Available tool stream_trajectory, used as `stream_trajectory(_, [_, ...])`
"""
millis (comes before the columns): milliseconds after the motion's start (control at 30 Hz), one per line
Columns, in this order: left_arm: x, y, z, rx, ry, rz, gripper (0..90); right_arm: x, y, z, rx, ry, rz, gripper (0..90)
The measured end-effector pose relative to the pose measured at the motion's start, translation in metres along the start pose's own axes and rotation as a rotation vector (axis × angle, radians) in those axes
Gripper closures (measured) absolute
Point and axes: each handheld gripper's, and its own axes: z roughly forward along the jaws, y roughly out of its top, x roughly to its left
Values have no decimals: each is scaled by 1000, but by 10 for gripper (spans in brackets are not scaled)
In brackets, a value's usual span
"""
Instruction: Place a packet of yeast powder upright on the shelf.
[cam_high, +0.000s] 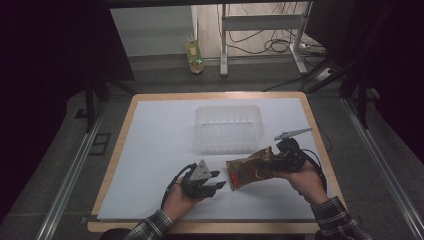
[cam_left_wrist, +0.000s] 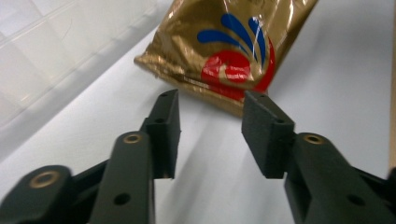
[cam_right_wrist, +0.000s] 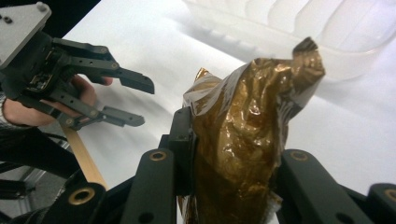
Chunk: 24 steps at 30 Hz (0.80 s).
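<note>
1. Right gripper (cam_high: 274, 163) is clamped on a gold foil snack bag (cam_high: 248, 171). In the right gripper view the crumpled bag (cam_right_wrist: 247, 140) is pinched between both jaws, and its twisted top corner sticks up past the fingertips.
2. From the high view, the rest of the bag hangs out ahead of the right fingertips toward the left gripper. Its lower edge looks to be at or just above the white sheet (cam_high: 160, 150); cannot tell if it touches.
3. Left gripper (cam_high: 219, 180) is released: jaws apart, nothing between them. The left gripper view shows bare white sheet (cam_left_wrist: 336, 70) in the gap between its pads (cam_left_wrist: 266, 133).
4. The bag (cam_left_wrist: 233, 51) lies just beyond the left fingertips, close but not touching, its red and blue logo facing that camera.
5. In the right gripper view the left gripper (cam_right_wrist: 140, 102) sits off to the side of the bag, jaws spread, with a hand (cam_right_wrist: 28, 109) wrapped around its body.
6. A clear plastic tub (cam_high: 228, 127) stands on the sheet past both sets of fingertips, apart from the bag. Its ribbed wall (cam_right_wrist: 299, 28) shows behind the bag's top corner, and its rim (cam_left_wrist: 70, 42) shows beside the left jaws.
7. The sheet lies on a wooden table (cam_high: 117, 150). Both forearms wear plaid sleeves (cam_high: 335, 217).
</note>
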Motion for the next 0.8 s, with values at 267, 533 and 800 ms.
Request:
stream_trajectory(267, [-1,-2,-1,0,-3,-3,358,-5,4,-15,-22,-12,18,688])
stream_trajectory(533, [-6,-5,-3,12,2,-4,199,-10,11,-26,-42,-40,24,687])
stream_trajectory(800, [-6,-8,-11,-5,-33,-37,63,-16,19,-39,-76,-73,54,686])
